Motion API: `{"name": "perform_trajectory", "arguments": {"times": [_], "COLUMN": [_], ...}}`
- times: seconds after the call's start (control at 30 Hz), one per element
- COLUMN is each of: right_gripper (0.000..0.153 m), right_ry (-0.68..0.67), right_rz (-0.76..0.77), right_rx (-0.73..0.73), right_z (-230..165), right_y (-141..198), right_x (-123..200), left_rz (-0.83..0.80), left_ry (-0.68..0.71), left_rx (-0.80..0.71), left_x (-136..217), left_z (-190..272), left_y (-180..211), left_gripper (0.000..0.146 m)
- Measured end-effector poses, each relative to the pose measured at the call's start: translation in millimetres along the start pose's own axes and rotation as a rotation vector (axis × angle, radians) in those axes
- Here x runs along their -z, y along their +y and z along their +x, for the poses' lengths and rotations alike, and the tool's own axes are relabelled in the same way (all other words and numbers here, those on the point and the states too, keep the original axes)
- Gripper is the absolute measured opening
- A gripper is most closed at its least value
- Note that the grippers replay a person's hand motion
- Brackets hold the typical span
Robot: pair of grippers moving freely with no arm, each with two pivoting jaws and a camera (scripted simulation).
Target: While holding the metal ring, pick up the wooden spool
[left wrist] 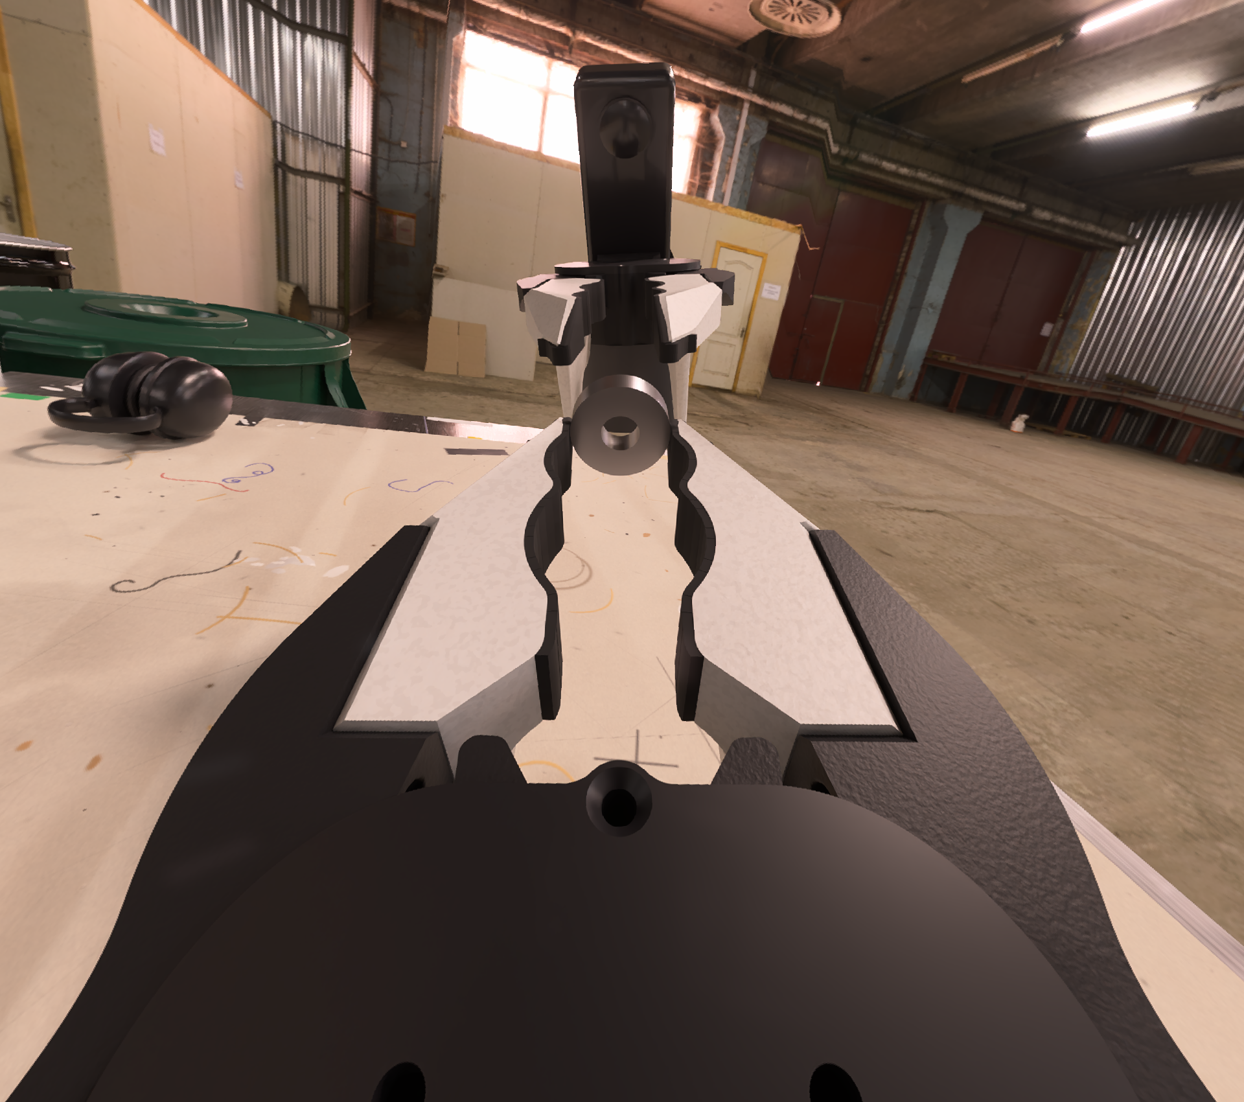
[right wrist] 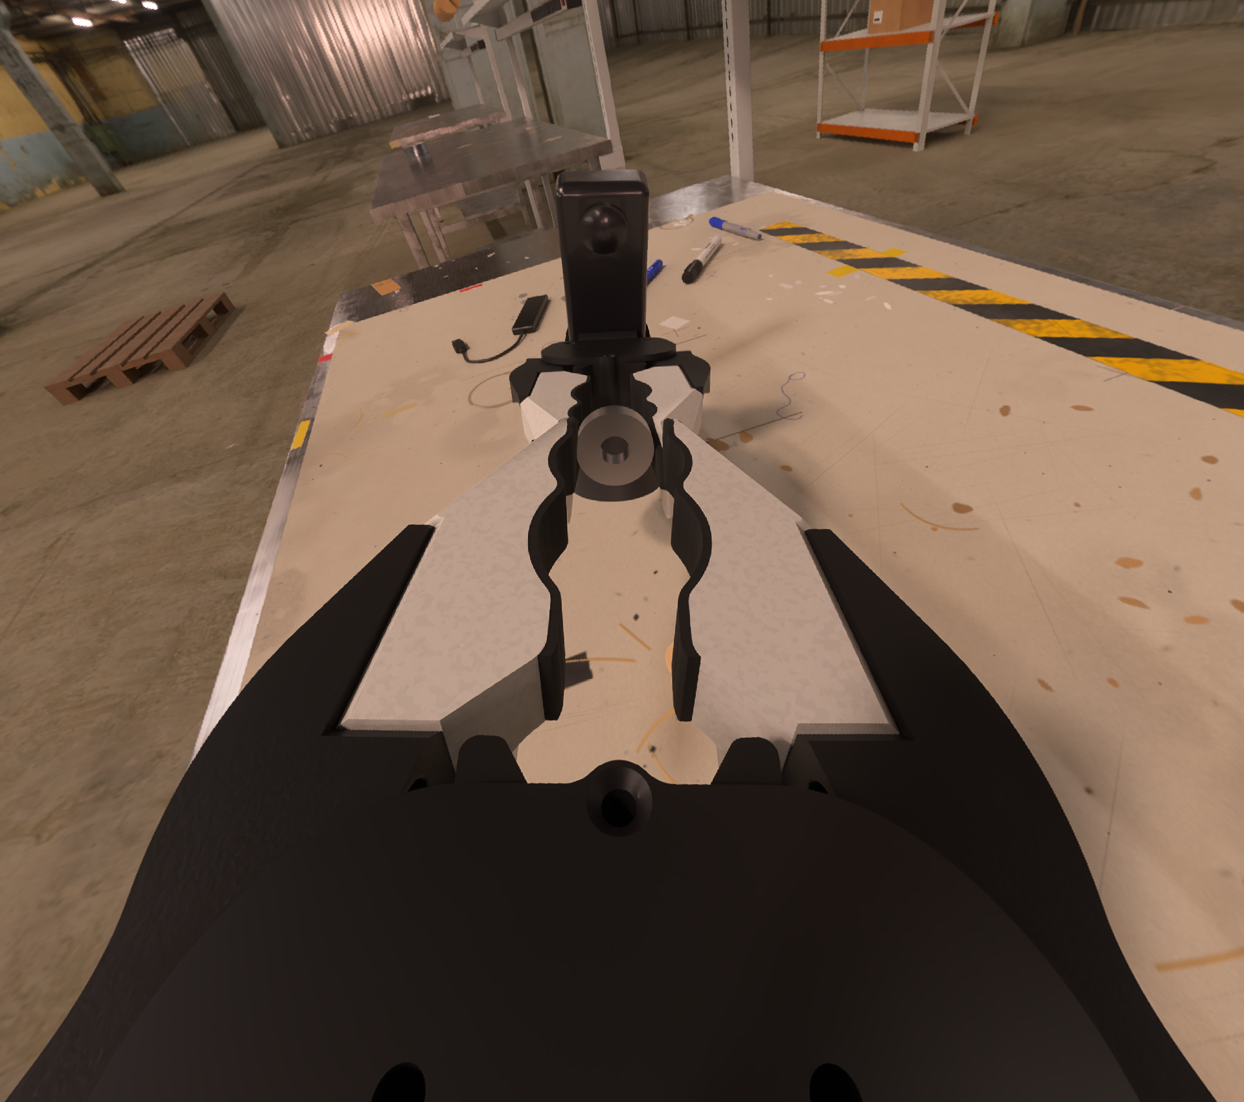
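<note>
The metal ring (left wrist: 619, 433) is a short grey cylinder with a centre hole, held above the beige table (left wrist: 168, 565). My left gripper (left wrist: 620, 437) is shut on it at the fingertips. My right gripper (left wrist: 626, 329) faces it head-on just beyond the ring. In the right wrist view the ring (right wrist: 614, 450) sits at the tips of my right gripper (right wrist: 619, 454). Those jaws are narrow, standing either side of the ring, and a thin gap shows on the right. The left gripper (right wrist: 606, 383) shows behind the ring. I see no wooden spool.
Black headphones (left wrist: 145, 393) lie at the table's far left, with a green bin (left wrist: 168, 329) behind them. Markers (right wrist: 700, 258), a black adapter with a cable (right wrist: 528, 316) and yellow-black hazard tape (right wrist: 1010, 309) are on the table's other end. A pallet (right wrist: 141, 346) lies on the floor.
</note>
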State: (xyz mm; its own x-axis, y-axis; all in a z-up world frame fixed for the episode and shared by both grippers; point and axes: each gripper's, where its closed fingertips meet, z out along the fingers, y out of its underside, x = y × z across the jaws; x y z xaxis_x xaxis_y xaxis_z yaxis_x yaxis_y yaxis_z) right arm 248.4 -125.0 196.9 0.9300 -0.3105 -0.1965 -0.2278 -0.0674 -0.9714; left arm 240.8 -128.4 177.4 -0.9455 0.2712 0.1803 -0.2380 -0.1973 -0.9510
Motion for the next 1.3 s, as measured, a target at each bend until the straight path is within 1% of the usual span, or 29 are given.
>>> {"name": "perform_trajectory", "arguments": {"times": [0.23, 0.43, 0.53, 0.73, 1.0, 1.3], "right_gripper": [0.025, 0.025, 0.025, 0.025, 0.025, 0.025], "right_ry": [-0.013, -0.028, -0.037, -0.028, -0.041, -0.041], "right_rz": [0.031, 0.087, 0.088, 0.089, 0.112, 0.115], "right_rx": [0.002, -0.012, -0.015, -0.005, 0.014, 0.02], "right_z": [0, -1, -2, -1, -2, -1], "right_y": [-2, -5, -4, -1, 1, 3], "right_x": [-4, -8, -9, -9, -11, -14], "left_rz": [0.035, 0.047, 0.043, 0.052, 0.046, 0.041], "left_ry": [0.008, 0.008, 0.012, 0.036, 0.056, 0.043], "left_rx": [0.023, 0.024, 0.018, 0.056, 0.047, 0.04], "left_x": [-2, -7, -8, -8, -9, -8], "left_z": [0, 0, 1, 3, 4, 3], "left_y": [-2, -2, -1, 0, 2, 4], "left_gripper": [0.028, 0.028, 0.028, 0.028, 0.028, 0.028]}}
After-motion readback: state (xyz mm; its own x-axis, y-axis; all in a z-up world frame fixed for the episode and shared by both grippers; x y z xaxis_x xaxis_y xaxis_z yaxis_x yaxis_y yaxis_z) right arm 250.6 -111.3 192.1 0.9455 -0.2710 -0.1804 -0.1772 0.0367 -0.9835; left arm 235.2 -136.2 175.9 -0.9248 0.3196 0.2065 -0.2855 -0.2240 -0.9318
